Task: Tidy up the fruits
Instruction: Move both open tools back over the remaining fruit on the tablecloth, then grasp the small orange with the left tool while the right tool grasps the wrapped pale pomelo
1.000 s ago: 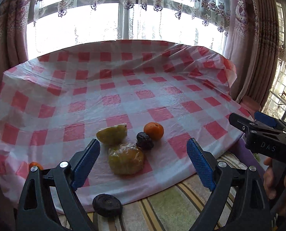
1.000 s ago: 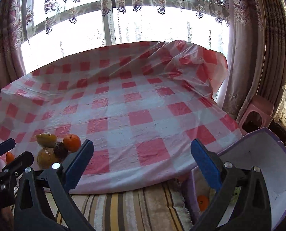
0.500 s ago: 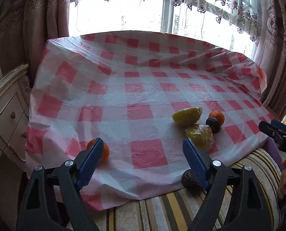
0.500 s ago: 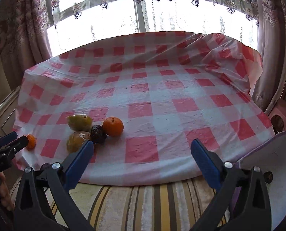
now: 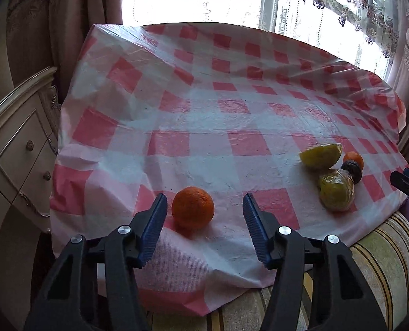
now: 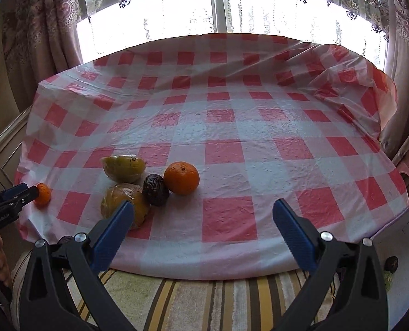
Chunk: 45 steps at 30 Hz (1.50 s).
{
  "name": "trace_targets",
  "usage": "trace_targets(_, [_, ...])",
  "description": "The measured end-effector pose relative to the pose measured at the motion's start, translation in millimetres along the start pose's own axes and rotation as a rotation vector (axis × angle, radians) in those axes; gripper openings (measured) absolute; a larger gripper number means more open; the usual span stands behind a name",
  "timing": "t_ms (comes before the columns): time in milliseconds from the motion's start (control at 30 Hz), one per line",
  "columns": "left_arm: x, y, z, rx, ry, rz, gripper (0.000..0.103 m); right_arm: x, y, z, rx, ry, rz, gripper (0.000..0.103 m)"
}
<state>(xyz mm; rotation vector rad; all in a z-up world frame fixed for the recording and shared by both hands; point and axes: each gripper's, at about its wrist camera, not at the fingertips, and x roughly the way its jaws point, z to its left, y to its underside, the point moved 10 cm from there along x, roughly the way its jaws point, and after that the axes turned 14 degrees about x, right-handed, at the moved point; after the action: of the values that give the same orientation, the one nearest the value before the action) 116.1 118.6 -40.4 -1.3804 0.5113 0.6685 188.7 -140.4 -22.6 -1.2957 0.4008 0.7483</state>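
red-white checked tablecloth, orange tangerine

Count on the checked tablecloth:
- oranges: 2, one lone orange near the left edge, a second orange in the cluster
- yellow-green wrapped fruit: 2, far one, near one
- dark wrinkled fruit: 1

Off the cloth, one more dark fruit on the striped surface. Grippers: 2.

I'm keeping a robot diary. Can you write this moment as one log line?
left gripper: open, around lone orange, not touching | right gripper: open, empty | fruit cluster: untouched
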Motion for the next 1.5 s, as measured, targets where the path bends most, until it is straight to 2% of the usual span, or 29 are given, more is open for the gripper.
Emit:
trace_targets(300, [21.4,8.6,2.6,0.015,0.002,0.07,0.048,17.5,-3.8,40.3,-0.106,-0.017,0.008,0.101])
trace_targets(533, [28.2,9.7,1.2,0.051,-0.02,0.089,0.045,32.5,-7.7,65.9,-0.165,-0.023,0.014,0.101])
trace_targets(700, [33.7,10.0,0.8,0.064,-0.029,0.102,0.035,46.3,-8.5,87.4,-0.224,-0.013,0.026,0.101])
trace_targets(1100, [31.5,6.6,-19.7,0.102,0.063,0.07,0.034,80.0,-5.3,115.0,-0.284,-0.016,0.132,0.101])
trace_targets(1400, [31.5,7.2,-23.2,0.109,0.076,0.063,0.036,94.2,-1.3,118.3,-0.29,-0.019,0.194,0.101])
trace_targets(1500, [30.8,7.5,-22.3,0.1,0.081,0.061,0.043,100.0,-0.8,116.0,-0.283,-0.017,0.223,0.1])
